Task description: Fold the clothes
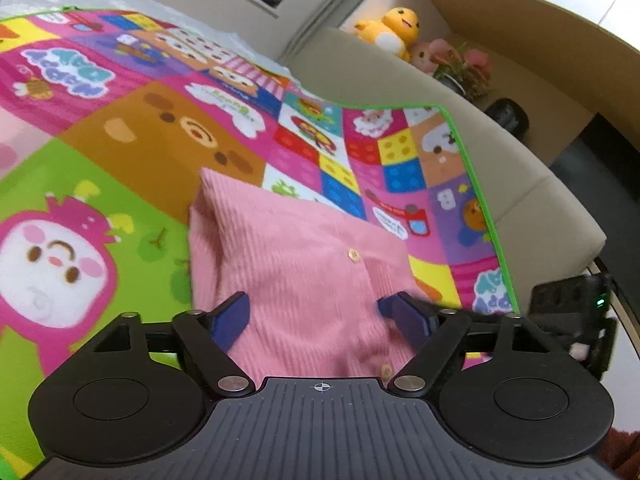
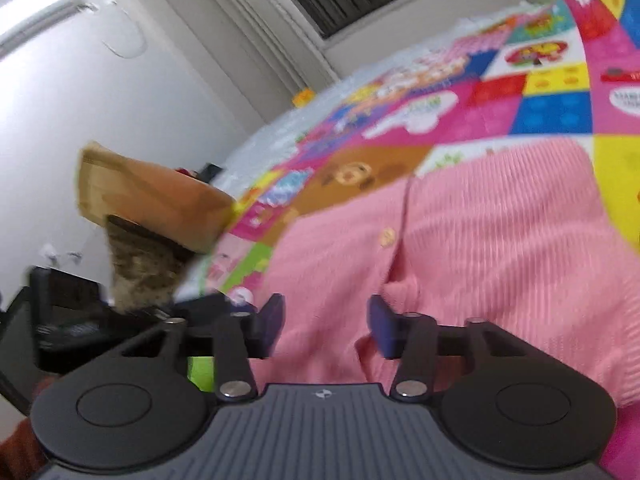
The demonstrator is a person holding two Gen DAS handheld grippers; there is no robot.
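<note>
A pink ribbed cardigan (image 1: 288,248) with small buttons lies partly folded on a colourful cartoon play mat (image 1: 120,128). My left gripper (image 1: 314,312) hovers open over its near edge, blue pads apart on either side of the knit. In the right wrist view the same cardigan (image 2: 480,248) fills the right side, its button placket running down the middle. My right gripper (image 2: 326,322) is open too, low above the cloth close to the placket, nothing pinched between the pads.
A beige sofa (image 1: 500,168) runs along the mat's far side, with plush toys (image 1: 396,28) and a plant behind it. A cardboard box (image 2: 152,196) stands at the mat's left side in the right wrist view. A dark device (image 1: 576,312) sits beyond the mat's right edge.
</note>
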